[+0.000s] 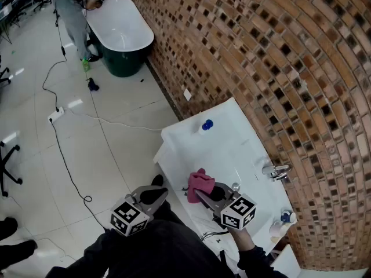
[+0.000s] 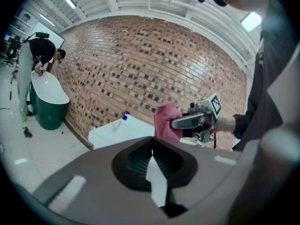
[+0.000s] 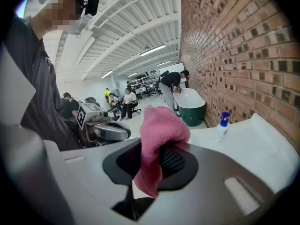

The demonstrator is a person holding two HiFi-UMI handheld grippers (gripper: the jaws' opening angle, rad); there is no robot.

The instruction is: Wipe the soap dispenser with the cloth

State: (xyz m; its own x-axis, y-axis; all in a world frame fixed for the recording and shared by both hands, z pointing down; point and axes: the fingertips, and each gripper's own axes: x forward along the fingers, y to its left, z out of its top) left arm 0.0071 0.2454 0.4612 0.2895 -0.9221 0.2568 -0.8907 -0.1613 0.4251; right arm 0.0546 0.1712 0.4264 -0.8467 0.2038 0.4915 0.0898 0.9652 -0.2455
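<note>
The soap dispenser (image 1: 206, 124), a clear bottle with a blue pump, stands at the far end of the white counter (image 1: 232, 143); it also shows in the left gripper view (image 2: 123, 117) and the right gripper view (image 3: 224, 124). My right gripper (image 1: 204, 191) is shut on a pink cloth (image 1: 200, 183), which bunches up over its jaws (image 3: 159, 132). It hovers over the counter's near part, well short of the dispenser. My left gripper (image 1: 157, 193) hangs beside the counter's left edge, shut with nothing in it (image 2: 151, 156).
A chrome tap (image 1: 277, 171) stands by the brick wall, with small bottles (image 1: 283, 220) at the counter's near right end. A white and green bathtub (image 1: 119, 36) stands farther along the wall, a person bent over it. Cables cross the tiled floor (image 1: 69, 155).
</note>
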